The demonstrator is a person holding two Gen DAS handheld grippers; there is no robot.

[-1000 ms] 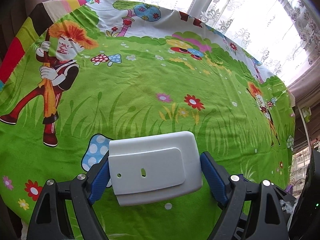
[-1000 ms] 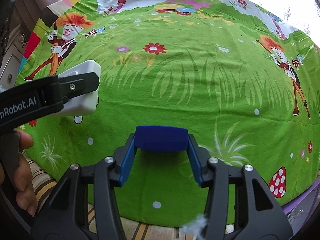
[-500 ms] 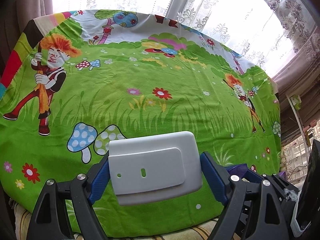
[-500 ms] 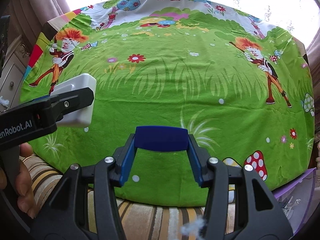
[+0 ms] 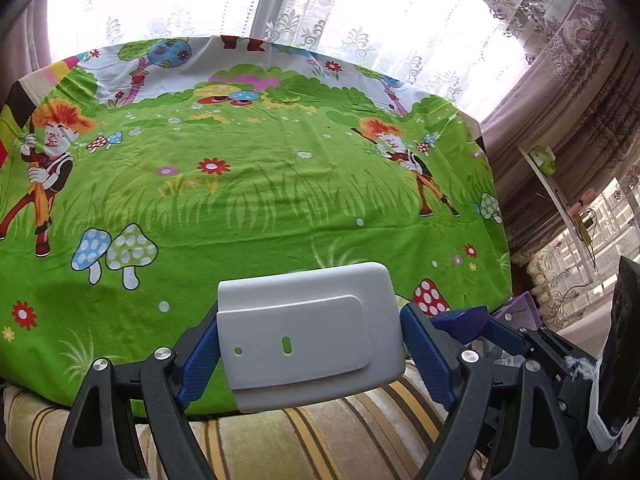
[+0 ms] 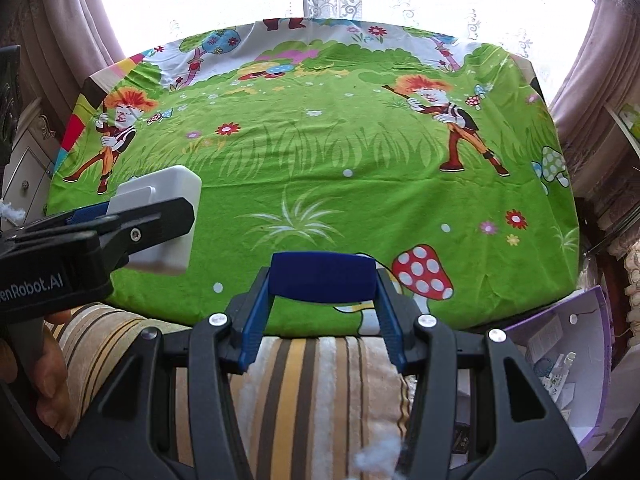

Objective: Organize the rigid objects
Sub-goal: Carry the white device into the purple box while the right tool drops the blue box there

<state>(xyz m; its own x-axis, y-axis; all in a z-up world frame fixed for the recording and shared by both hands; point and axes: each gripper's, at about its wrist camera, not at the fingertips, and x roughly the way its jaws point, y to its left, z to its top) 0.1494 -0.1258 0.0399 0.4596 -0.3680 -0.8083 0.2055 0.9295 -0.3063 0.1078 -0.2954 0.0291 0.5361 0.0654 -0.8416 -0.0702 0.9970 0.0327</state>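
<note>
The left claw (image 5: 310, 344) is clenched on a white rounded-rectangular plastic box (image 5: 310, 334), its blue pads pressed against the box's two short ends. The box hangs over the near edge of the tabletop draped in a green cartoon-print cloth (image 5: 256, 200), with its raised panel and two small holes facing the camera. To its right, the right claw (image 6: 322, 304) grips a dark blue rectangular block (image 6: 323, 276) between its pads, also above the cloth's near edge and just left of the printed red mushroom.

Judging from the task, both pieces are being carried toward wherever they will be stored. To do this well, each grip should stay firm and level: the white box is wide and held only at its ends, so any twist could let it slip. The two claws sit near each other, so they should keep apart while moving.

Below the cloth's near edge lies a striped beige and yellow cushion (image 6: 312, 380). Right of the cloth, an open purple-edged white box (image 6: 568, 344) holds small items; it looks a likely destination, though that is uncertain. The cloth itself carries no objects, so nothing blocks the way.
</note>
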